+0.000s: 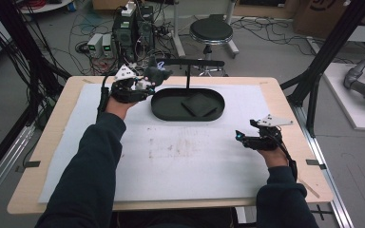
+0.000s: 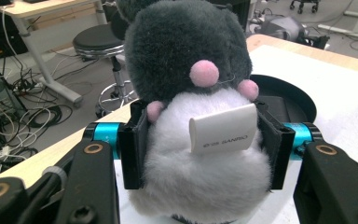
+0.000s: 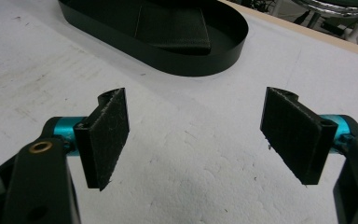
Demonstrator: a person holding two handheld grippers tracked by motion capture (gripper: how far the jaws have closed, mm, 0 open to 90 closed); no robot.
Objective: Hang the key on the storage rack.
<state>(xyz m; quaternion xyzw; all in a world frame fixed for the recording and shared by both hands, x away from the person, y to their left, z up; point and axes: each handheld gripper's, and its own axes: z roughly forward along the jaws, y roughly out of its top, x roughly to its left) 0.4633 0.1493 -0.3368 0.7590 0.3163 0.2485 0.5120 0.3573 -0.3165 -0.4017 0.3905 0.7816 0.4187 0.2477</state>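
The left gripper (image 2: 205, 140) pinches the plush toy (image 2: 191, 93) just beside the black tray (image 1: 188, 114); the right gripper (image 3: 205, 135), near that tray, has its jaws spread.

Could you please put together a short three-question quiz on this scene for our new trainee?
1. True or false: the left gripper is shut on the plush toy.
2. What does the black oval tray hold?
A. a dark flat pad
B. a red cup
C. a pair of scissors
3. In a few words: how do the right gripper fingers stand, and what is between them?

Key
1. True: both pads press into the toy's white belly.
2. A: the dark flat pad lies inside the tray.
3. Wide apart, with nothing between them, above the white sheet.
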